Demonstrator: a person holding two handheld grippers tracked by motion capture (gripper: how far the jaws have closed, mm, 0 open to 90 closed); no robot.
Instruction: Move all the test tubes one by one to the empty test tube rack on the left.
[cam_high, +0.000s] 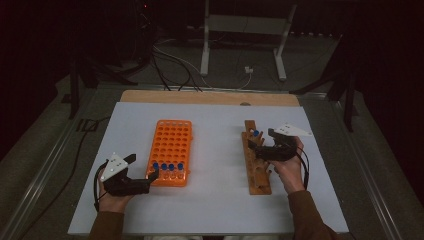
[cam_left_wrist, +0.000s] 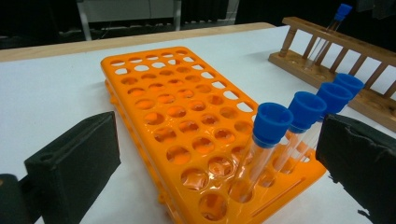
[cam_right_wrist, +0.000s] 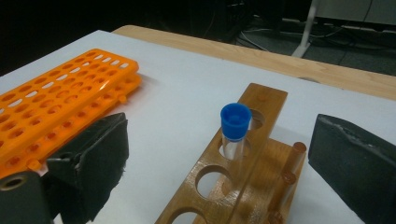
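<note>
High view: the person's sleeves are cut off at the bottom edge, and the room beyond the table (cam_high: 210, 210) is too dark to make out beyond cables and a pale metal stand on the floor; nearest, the left gripper (cam_high: 145, 172) sits at the near left corner of the orange rack (cam_high: 171, 142), jaws spread wide and holding nothing; in the left gripper view both black jaws are clipped by the frame, with the rack's corner between them. Four blue-capped tubes (cam_left_wrist: 268, 140) stand in the rack's near row, clear and seemingly empty; every other hole is vacant. To the right, the right gripper (cam_high: 260, 145) reaches over the wooden rack (cam_high: 256, 172), hiding part of it; its jaws are likewise spread, either side of a single blue-capped tube (cam_right_wrist: 235, 128) without touching it; that tube stands in a hole toward the wooden rack's far end; the nearer holes in the right gripper view are vacant, the lowest cut off.
</note>
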